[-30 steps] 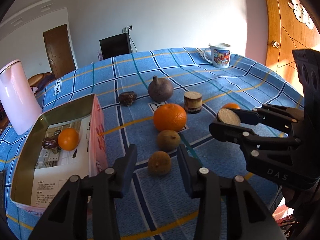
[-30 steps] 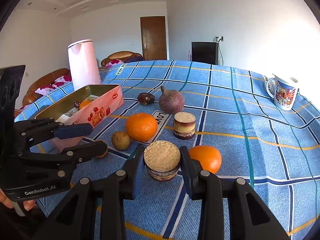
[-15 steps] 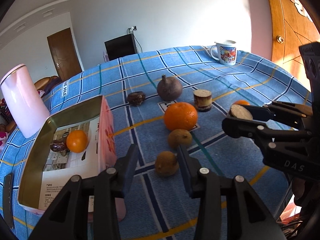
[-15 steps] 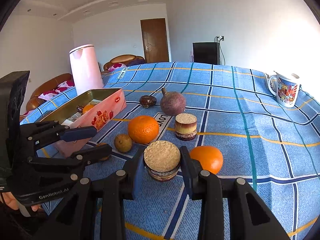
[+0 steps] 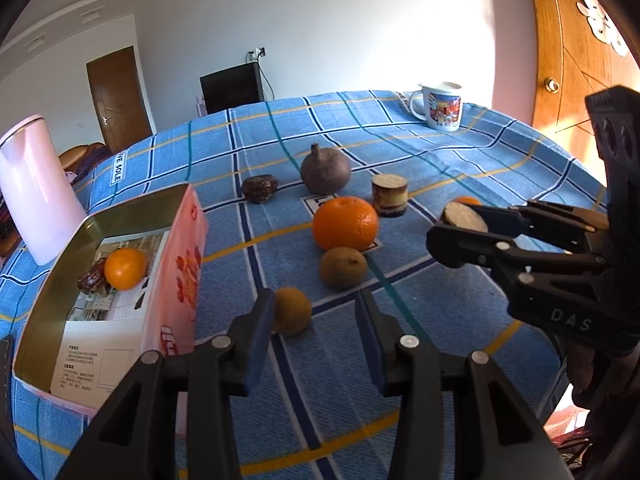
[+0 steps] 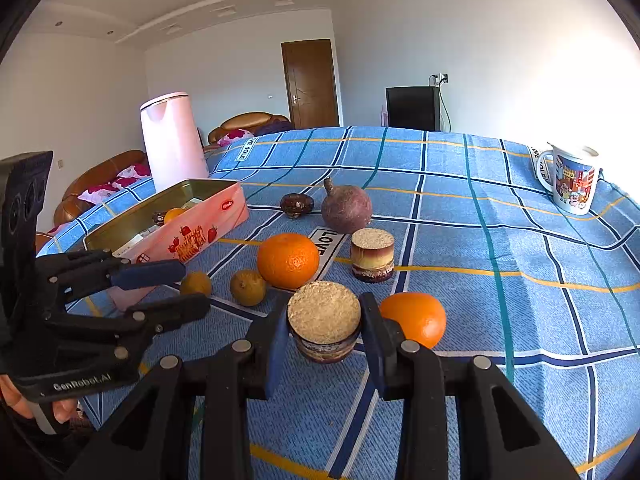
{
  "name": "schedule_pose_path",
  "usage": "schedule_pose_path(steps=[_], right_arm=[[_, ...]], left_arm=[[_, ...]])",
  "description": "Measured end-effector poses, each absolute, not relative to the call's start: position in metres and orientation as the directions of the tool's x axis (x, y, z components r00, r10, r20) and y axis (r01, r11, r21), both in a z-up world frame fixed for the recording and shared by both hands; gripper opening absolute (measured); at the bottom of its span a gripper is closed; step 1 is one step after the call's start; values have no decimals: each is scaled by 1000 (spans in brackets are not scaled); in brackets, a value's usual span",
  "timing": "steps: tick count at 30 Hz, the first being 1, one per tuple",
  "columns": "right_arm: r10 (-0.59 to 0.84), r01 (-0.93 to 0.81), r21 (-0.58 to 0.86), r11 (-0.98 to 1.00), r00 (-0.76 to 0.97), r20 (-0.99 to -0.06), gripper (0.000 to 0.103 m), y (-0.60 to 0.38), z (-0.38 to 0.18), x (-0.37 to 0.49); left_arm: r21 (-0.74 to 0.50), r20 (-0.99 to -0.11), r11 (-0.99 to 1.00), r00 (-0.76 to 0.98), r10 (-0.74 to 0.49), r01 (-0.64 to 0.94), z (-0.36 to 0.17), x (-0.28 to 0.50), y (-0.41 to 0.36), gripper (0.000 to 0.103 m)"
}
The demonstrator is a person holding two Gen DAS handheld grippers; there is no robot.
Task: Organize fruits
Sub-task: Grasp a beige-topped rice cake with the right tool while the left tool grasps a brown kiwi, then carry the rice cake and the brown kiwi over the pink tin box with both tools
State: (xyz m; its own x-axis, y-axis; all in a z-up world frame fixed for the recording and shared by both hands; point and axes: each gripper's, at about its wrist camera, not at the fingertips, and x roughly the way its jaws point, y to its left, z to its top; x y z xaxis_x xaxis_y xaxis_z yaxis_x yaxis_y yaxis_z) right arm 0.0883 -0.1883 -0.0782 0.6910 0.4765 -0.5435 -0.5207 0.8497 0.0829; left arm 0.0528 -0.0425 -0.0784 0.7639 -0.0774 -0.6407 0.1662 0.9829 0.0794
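Home living room: sofa point(image 6: 100, 176), television point(image 6: 412, 109).

Tabletop point(image 6: 500, 208) under blue plaid cloth, fruit scattered across it.
On it: pink tin point(image 6: 192, 236), pink kettle point(image 6: 172, 140), mug point(image 6: 572, 184), two oranges point(image 6: 288, 260), two brown fruits point(image 5: 344, 268), purple round fruit point(image 6: 346, 208), dark lump point(image 6: 294, 204), cut cylinder point(image 6: 372, 254).

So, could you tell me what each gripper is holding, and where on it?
The right gripper holds a short cut cylinder piece by its opposite sides, cut face up. The left gripper is open, holding nothing.
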Motion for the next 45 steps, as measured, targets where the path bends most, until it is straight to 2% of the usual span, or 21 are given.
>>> schedule_pose_path(steps=[2, 7, 45], right_arm=[[478, -523, 82, 848, 690, -543, 36, -188, -78, 88], [477, -522, 79, 849, 694, -539, 36, -188, -77, 87], [505, -549, -13, 836, 778, -373, 36, -191, -72, 58]], left_arm=[[38, -668, 988, 739, -89, 153, -82, 62, -35, 44], [19, -682, 990, 725, -91, 142, -87, 68, -35, 27], [49, -439, 992, 895, -82, 115, -59, 33, -30, 27]])
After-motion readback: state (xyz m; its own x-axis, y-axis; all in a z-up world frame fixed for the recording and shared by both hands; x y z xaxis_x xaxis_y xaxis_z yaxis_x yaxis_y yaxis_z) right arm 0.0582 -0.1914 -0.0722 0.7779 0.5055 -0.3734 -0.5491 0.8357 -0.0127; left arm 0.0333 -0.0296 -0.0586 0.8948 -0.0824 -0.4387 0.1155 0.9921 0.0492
